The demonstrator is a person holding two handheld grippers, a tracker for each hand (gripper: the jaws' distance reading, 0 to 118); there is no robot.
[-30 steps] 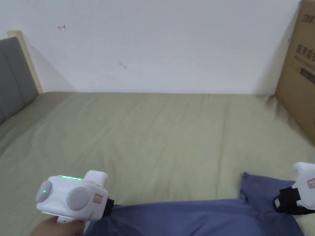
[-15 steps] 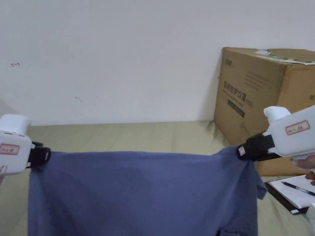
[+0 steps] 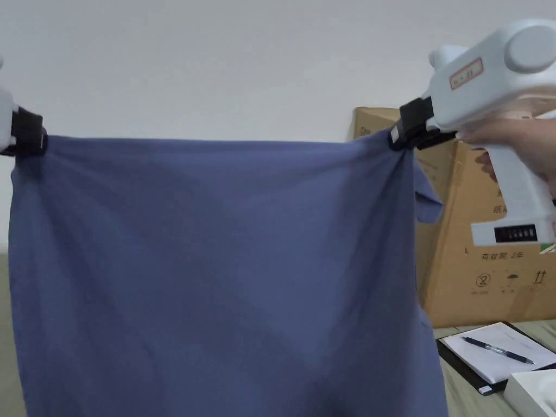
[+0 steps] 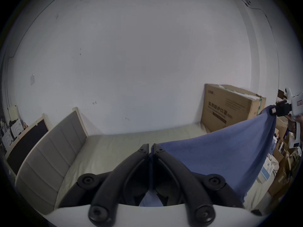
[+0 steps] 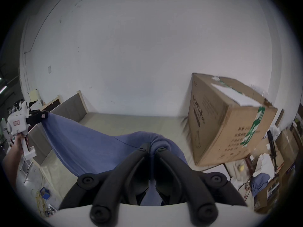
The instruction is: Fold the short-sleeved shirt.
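now both grippers pinch blue shirt (image 3: pixel 217 260) up; box (image 3: pixel 488 260) text illegible.

shirt (image 3: pixel 217 260): plain blue, no pattern. left hand-held gripper (image 4: pixel 151 150): black jaws, white body. right hand-held gripper (image 5: pixel 152 147): same colours. bed (image 4: pixel 114 142): pale olive-green sheet. headboard (image 4: pixel 49 150): grey panels, light wood edge. box (image 3: pixel 488 271): brown cardboard, green tape. wall (image 3: pixel 217 65): white.
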